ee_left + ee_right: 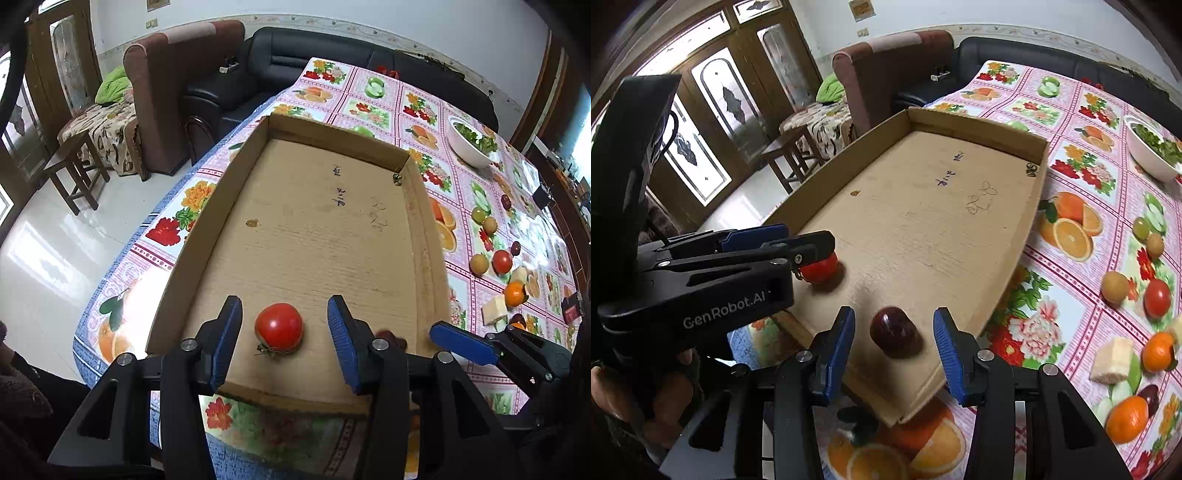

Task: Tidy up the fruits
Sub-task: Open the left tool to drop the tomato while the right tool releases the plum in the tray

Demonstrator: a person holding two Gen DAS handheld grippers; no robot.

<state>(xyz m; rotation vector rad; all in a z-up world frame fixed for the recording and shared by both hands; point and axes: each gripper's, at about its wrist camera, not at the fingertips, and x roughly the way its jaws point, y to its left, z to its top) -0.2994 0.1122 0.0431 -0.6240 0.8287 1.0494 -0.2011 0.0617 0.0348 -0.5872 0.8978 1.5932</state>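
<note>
A red tomato [279, 328] lies on the floor of a shallow cardboard tray [236, 173], near its close edge, between the blue pads of the left hand-held gripper [284, 339]. The pads stand apart and clear of the tomato on both sides. Just beside it, a dark plum [894, 331] lies in the tray's near right corner between the pads of the right hand-held gripper [894, 350], which are also apart and not touching it. The tray sits on a worktop [1071, 122] under a pink cloth printed with fruit and flowers. To the tray's right lie loose fruits: another tomato [1157, 297], oranges [1126, 419], small yellow-brown fruits [1114, 287]. Farther back stands a white bowl [466, 147] of greens.
</note>
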